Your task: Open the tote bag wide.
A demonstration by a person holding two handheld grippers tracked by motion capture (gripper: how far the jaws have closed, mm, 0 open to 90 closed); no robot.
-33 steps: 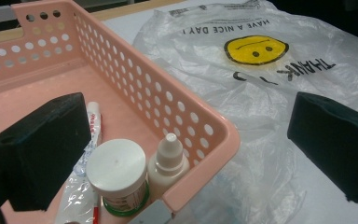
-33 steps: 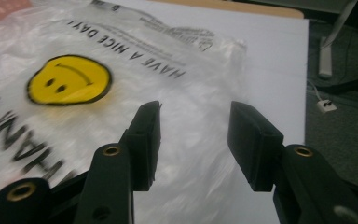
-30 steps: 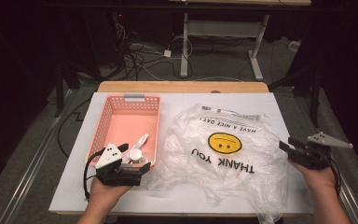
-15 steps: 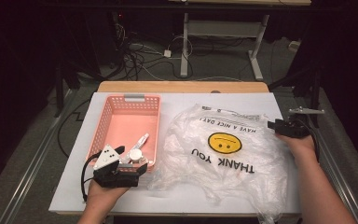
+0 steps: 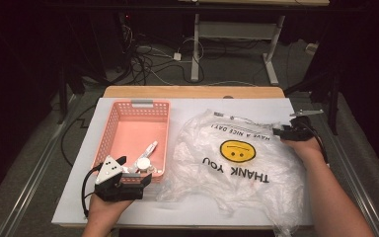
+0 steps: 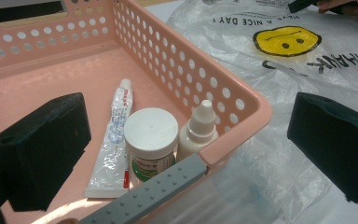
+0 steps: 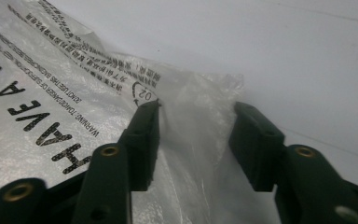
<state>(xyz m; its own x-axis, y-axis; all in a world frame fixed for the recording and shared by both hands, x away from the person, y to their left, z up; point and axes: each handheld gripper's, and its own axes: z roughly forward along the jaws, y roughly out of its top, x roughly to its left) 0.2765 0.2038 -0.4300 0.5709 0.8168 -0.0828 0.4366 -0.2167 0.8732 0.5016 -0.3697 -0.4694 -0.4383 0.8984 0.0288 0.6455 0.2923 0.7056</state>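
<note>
- One white table (image 5: 79, 197) is lying under everything; its bare surface is showing along the left edge, along the far edge and in the near left corner.
- One clear plastic bag (image 5: 237, 168) with a yellow smiley face (image 5: 237, 150) and the words "THANK YOU" is spreading over the right half of the table; its near right corner is hanging over the near edge.
- One pink basket (image 5: 135, 136) with perforated walls is sitting on the left half, its right wall touching the bag; the far part of its floor is staying free.
- Two grippers are being held, one in each hand.
- The left gripper (image 6: 186, 140) is resting at the near end of the basket with its jaws spread wide apart, gripping nothing; one jaw is standing over the basket floor and the other over the bag.
- The right gripper (image 7: 193, 135) is lying at the far right edge of the bag, near the right edge of the table; its jaws are parted, with thin bag film between them, not yet pinched.
- Three small things are lying in the near right corner of the basket: one toothpaste tube (image 6: 114, 140), one white-capped jar (image 6: 150, 140) and one small dropper bottle (image 6: 198, 130), side by side and touching.
</note>
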